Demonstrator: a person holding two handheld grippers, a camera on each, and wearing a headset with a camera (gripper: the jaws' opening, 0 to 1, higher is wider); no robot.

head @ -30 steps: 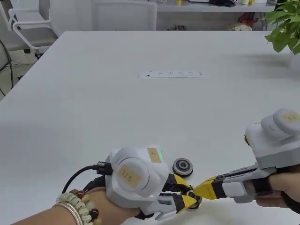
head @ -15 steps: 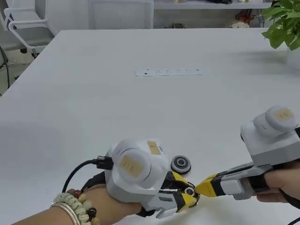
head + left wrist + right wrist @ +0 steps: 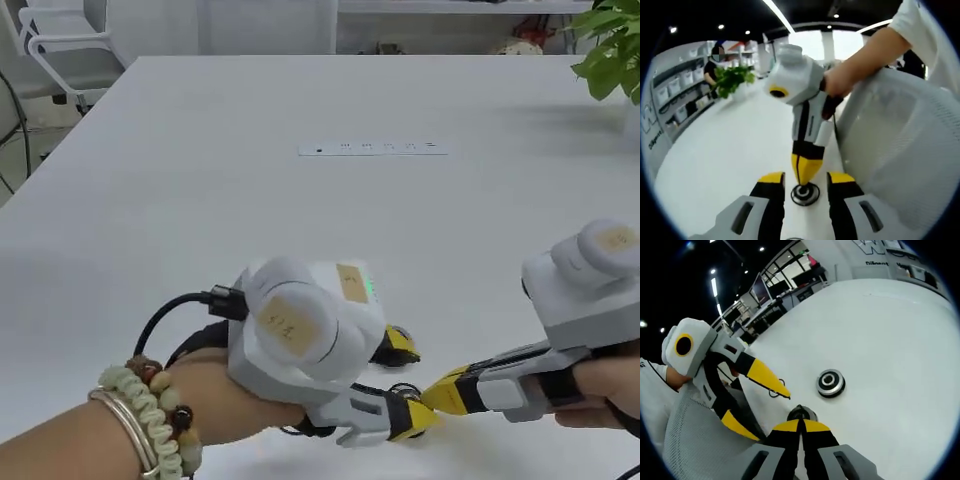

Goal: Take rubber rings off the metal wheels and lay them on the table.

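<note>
Head view: smooth, matte white bench (image 3: pixel 200 200), broad and flat. Close to its near edge, right of the middle, left gripper (image 3: pixel 409 382) with a rounded white plastic body, held in a hand with bead bracelets (image 3: pixel 150 415) at the wrist and a black cable (image 3: pixel 165 320) looping off it; yellow-tipped jaws spread apart. Between them a small dark round wheel (image 3: pixel 402 389), partly hidden. Right gripper (image 3: pixel 428 399) pointing in from the right, yellow wedge-shaped tips pressed together right at the wheel. Toward the far edge, a thin white strip (image 3: pixel 372 148) with small dark marks; leafy green plant (image 3: pixel 610 50) by the far right corner. Left gripper view: own jaws apart, black with yellow ends, wheel (image 3: pixel 805 195) flat on the bench between them with a gap on either side; shiny metal hub, dark band round it. Right gripper's closed yellow point set on the wheel's far rim. White mesh chair back (image 3: pixel 900 150) alongside. Right gripper view: own jaws shut, only a hairline seam between the yellow tips, wheel (image 3: pixel 801 413) just beyond them and half hidden; cannot tell whether any rubber pinched. Second wheel (image 3: pixel 830 382) flat on bare bench farther in, apart from both grippers: bright ringed metal centre, black rubber ring (image 3: pixel 820 385) seated round it.
</note>
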